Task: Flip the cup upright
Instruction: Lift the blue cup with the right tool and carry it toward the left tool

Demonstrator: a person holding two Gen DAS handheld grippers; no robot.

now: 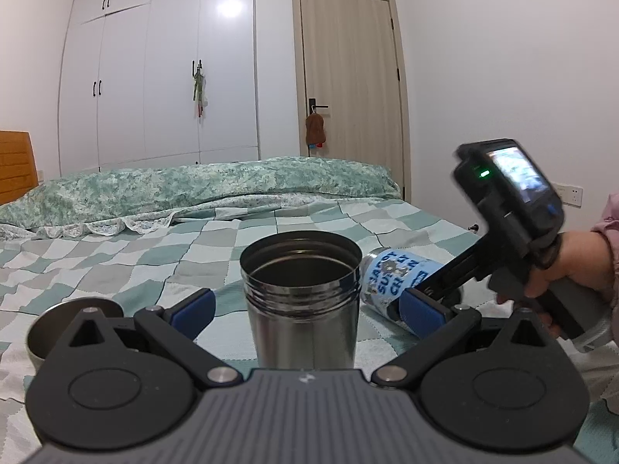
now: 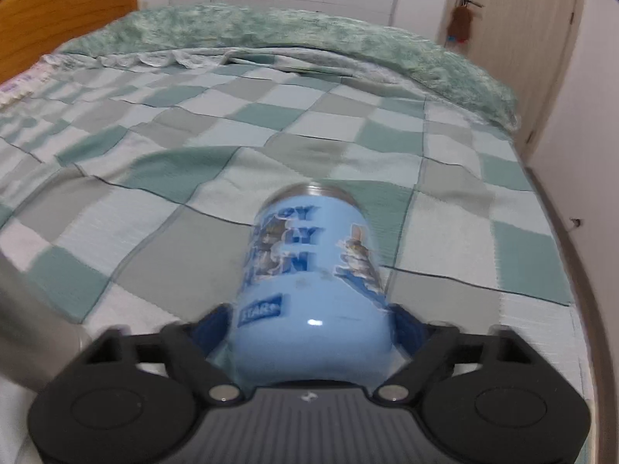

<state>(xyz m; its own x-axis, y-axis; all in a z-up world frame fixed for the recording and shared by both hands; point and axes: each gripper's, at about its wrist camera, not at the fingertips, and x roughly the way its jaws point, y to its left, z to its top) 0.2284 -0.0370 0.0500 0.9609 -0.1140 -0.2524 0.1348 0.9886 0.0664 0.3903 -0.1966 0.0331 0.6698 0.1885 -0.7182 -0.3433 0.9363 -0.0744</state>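
Note:
A steel cup (image 1: 301, 301) stands upright on the checked bedspread, mouth up, between the fingers of my left gripper (image 1: 305, 313), which is open and clear of its sides. A light blue printed cup (image 2: 309, 290) lies on its side with its steel end pointing away. My right gripper (image 2: 309, 326) is shut on the blue cup near its closed end. In the left wrist view the blue cup (image 1: 394, 274) lies to the right of the steel cup, with the right gripper's blue pads (image 1: 419, 311) around it.
A steel lid or bowl (image 1: 58, 324) rests on the bed at the left. A rolled green quilt (image 1: 193, 185) lies across the far side. The bed's right edge (image 2: 557, 232) runs close to the wall. A wooden headboard (image 2: 58, 11) stands at the far left.

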